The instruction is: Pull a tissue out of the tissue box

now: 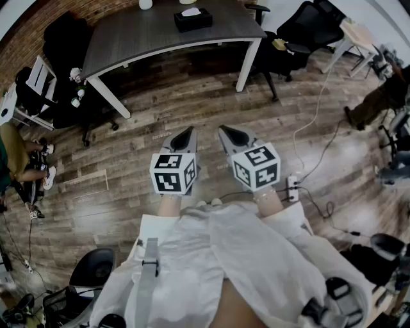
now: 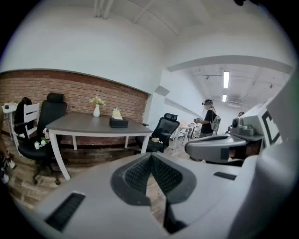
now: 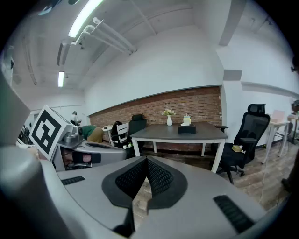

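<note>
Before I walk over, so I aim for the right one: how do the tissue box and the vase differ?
The tissue box is black, low and rectangular; the vase is white, narrow and upright. A tissue sticks out of the tissue box; flowers stand in the vase. Both sit on the grey table.

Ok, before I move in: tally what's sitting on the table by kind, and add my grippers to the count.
Tissue box: 1
Vase: 1
Grippers: 2 (left gripper, right gripper, both shut and empty)
Total: 4
</note>
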The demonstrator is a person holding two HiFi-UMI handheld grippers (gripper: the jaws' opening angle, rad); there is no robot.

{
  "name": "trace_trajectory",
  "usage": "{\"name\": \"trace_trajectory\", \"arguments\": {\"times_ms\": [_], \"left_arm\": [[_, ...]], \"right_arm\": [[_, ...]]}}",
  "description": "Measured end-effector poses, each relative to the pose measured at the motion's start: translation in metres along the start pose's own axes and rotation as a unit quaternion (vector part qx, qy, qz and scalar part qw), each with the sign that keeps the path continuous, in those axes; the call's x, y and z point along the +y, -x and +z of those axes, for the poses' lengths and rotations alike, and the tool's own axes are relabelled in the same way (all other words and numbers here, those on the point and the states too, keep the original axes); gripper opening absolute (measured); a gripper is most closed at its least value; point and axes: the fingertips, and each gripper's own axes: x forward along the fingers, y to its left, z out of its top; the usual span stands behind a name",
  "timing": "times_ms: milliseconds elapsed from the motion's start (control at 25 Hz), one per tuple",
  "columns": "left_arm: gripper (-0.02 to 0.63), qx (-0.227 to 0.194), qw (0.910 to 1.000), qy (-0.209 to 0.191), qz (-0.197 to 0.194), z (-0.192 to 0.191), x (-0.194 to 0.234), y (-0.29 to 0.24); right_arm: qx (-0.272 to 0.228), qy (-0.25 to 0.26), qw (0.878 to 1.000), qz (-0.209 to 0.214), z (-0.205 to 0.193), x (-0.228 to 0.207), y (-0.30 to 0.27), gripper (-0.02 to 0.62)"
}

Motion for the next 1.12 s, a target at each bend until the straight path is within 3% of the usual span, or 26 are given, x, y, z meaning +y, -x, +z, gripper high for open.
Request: {"name": "trace_trajectory", "arguments": {"times_ms": [400, 800, 960, 1120], "left_arm": [[0.005, 0.029, 0.9994, 0.012, -0.014, -0.023, -0.015, -0.002], [0.005, -0.037, 0.997, -0.001, -0.068, -0.002, -0.041, -0.006], [0.005, -0.039, 0.9974, -0.028, -0.054, 0.003, -0.051, -0.012], [0.006, -0.037, 0.9989, -0.013, -0.024, -0.002, -0.052, -0.01]], "right_arm": [[0.008, 0.006, 1.0, 0.018, -0.01, 0.008, 0.001, -0.003], [-0.042, -0.004, 0.998, 0.056, -0.002, 0.001, 0.014, -0.003], [-0.045, 0.007, 0.998, 0.053, -0.002, -0.016, 0.021, -0.003], [-0.05, -0.004, 0.997, 0.053, -0.01, -0.024, 0.031, -0.003]]}}
